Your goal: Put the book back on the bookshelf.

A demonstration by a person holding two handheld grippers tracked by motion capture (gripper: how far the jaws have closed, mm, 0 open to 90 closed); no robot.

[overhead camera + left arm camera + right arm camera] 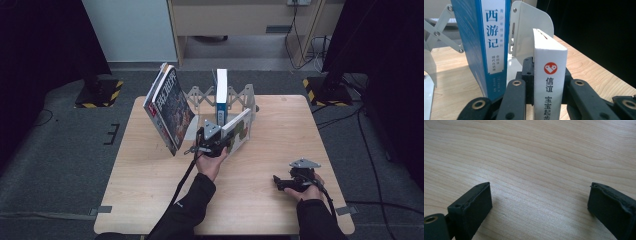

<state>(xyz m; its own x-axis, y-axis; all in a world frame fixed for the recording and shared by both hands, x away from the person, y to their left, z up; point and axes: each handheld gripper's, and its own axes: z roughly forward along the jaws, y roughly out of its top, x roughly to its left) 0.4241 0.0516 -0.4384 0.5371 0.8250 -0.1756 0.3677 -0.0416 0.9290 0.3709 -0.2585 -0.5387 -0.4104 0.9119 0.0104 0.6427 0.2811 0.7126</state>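
My left gripper (214, 142) is shut on a white book (238, 130) and holds it tilted just in front of the white folding book rack (200, 95). In the left gripper view, the book's white spine (550, 75) with a red logo stands between the two black jaws of that gripper (547, 72). A blue book (484, 42) stands upright in the rack to its left, with a white metal end plate (529, 32) behind. My right gripper (290, 182) rests low at the table's front right, and its jaws (539, 200) are open over bare wood.
A large illustrated book (170, 107) leans at the rack's left end. The blue book (221, 95) stands in the rack's middle. The wooden table (150, 190) is ringed by dark floor, with black stands and cables at both sides.
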